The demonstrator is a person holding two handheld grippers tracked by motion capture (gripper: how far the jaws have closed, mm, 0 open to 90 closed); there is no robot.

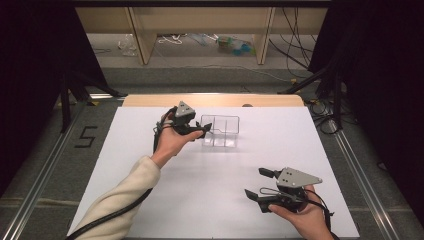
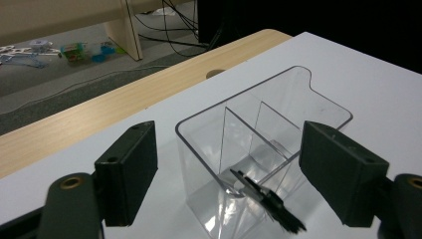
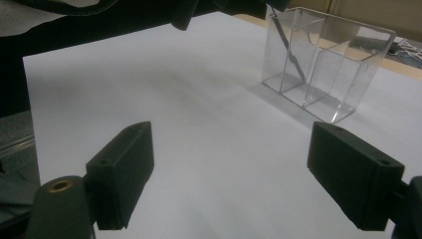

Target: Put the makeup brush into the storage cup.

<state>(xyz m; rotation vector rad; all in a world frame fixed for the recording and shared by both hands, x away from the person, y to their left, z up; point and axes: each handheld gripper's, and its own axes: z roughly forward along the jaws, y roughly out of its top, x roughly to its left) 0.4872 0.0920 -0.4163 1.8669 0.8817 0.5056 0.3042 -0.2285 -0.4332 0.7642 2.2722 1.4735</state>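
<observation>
A clear plastic organiser box with inner dividers (image 1: 220,131) stands upright on the white-topped desk (image 1: 215,200), toward its far side. Thin clear walls split the box into compartments, open at the top. A slim dark tool with a brush-like tip (image 2: 268,199) leans inside the compartment nearest the left hand-held gripper (image 1: 200,131); what kind of tool it is cannot be told.

The left hand-held gripper hovers just beside the left end of the box, its two black jaws spread wide with nothing between them, one to either side of the box's near corner in the left gripper view. The right hand-held gripper (image 1: 256,183) rests low near the front right of the desk, well apart from the box, its jaws likewise spread and empty.

The box looks light, rigid and smooth, so it would likely slide or tip under a sideways push, and its thin walls may crack under a hard squeeze. A good hold would be across one outer wall at the rim. The slim tool looks light and stiff, best taken by its upper shaft.
</observation>
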